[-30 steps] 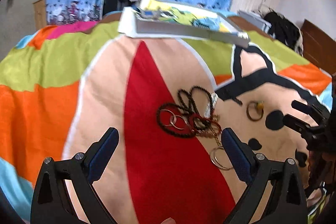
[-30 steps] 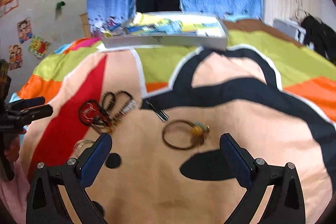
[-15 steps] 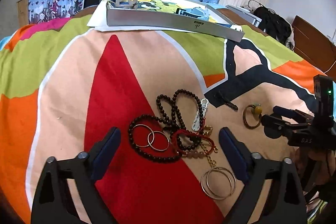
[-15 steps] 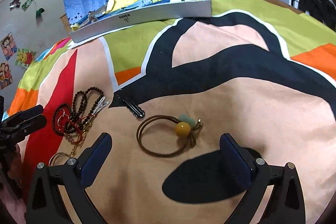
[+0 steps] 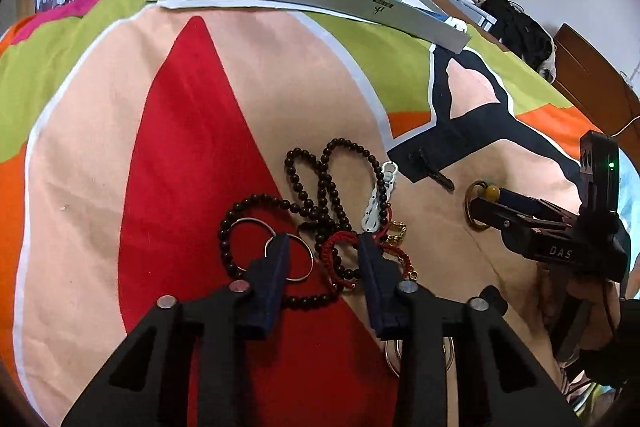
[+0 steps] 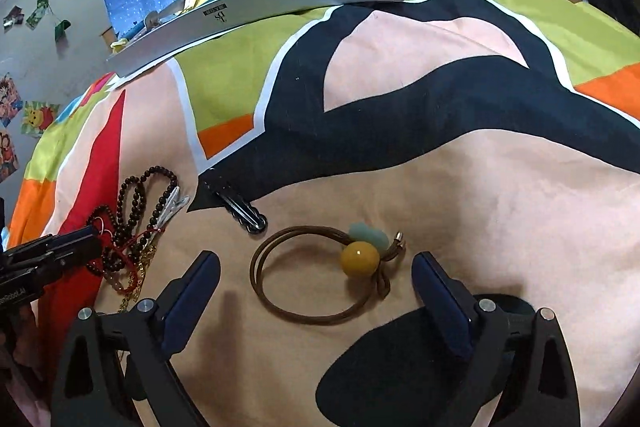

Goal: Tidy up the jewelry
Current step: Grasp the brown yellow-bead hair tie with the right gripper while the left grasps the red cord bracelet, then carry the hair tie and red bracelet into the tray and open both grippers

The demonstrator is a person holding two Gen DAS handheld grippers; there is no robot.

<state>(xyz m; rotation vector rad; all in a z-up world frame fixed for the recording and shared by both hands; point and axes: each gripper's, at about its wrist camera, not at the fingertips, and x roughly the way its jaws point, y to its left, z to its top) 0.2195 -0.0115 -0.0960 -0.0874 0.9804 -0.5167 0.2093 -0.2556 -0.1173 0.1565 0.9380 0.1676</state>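
Brown hair tie (image 6: pixel 320 279) with a yellow bead (image 6: pixel 360 256) lies flat on the bedspread (image 6: pixel 500 187), loop to the left of the bead, knot and small metal end to the right; long axis runs roughly left to right in the right wrist view. It sits between the two fingertips of the right gripper (image 6: pixel 316 277), touching neither. Right jaws wide apart, holding nothing.

Black hair clip (image 6: pixel 240 207) just up-left of the tie, long axis slanting from upper left to lower right, lying at the edge of the black patch in the print.

Further left, a tangle: dark bead strand (image 5: pixel 320 187) looped several times, white clip (image 5: pixel 378 201) at its right side pointing up and slightly right, red cord bracelet (image 5: pixel 340 241), gold chain piece (image 5: pixel 396 231), two silver rings (image 5: pixel 298 257) overlapping.

Left gripper (image 5: pixel 322 247) low over this tangle, jaws partly closed with a gap between them; left fingertip over the silver rings, right fingertip at the red cord. Contact cannot be told.

More rings (image 5: pixel 390 357) show under the left gripper's right finger.

Long silver box (image 6: pixel 256 7) lies across the far side of the bed, open, with items inside.
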